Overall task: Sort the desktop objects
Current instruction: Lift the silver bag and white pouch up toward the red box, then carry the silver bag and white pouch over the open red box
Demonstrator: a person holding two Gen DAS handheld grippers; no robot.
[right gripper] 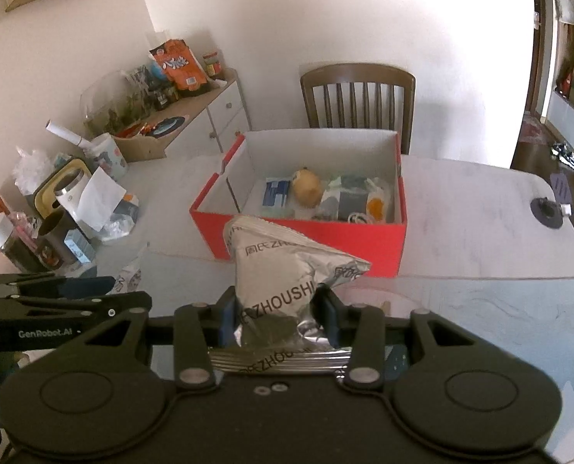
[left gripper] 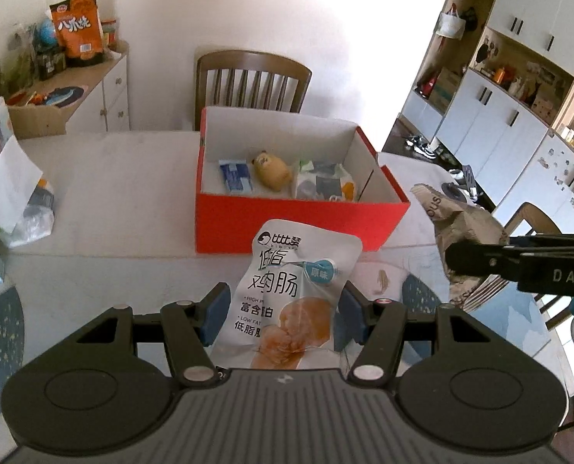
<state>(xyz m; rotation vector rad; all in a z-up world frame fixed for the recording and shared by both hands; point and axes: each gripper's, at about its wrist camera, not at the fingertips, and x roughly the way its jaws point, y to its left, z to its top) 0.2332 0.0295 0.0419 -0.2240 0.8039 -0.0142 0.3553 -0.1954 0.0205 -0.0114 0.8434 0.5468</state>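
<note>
My left gripper [left gripper: 281, 311] is shut on a white snack pouch with Chinese print [left gripper: 290, 290], held above the table just in front of the red box [left gripper: 287, 220]. My right gripper [right gripper: 279, 311] is shut on a crumpled silver foil packet [right gripper: 287, 270], also held in front of the red box [right gripper: 298, 237]. The open box holds a blue-white carton [left gripper: 235, 176], a yellow bear toy [left gripper: 271, 170] and several small packets [left gripper: 323, 183]. The right gripper and its foil packet [left gripper: 464, 228] show at the right of the left wrist view.
A wooden chair [left gripper: 248, 81] stands behind the table. Cups, jars and plastic bags [right gripper: 66, 208] crowd the table's left side. A sideboard with an orange snack bag [left gripper: 78, 31] is at the far left. White cabinets [left gripper: 518, 108] line the right.
</note>
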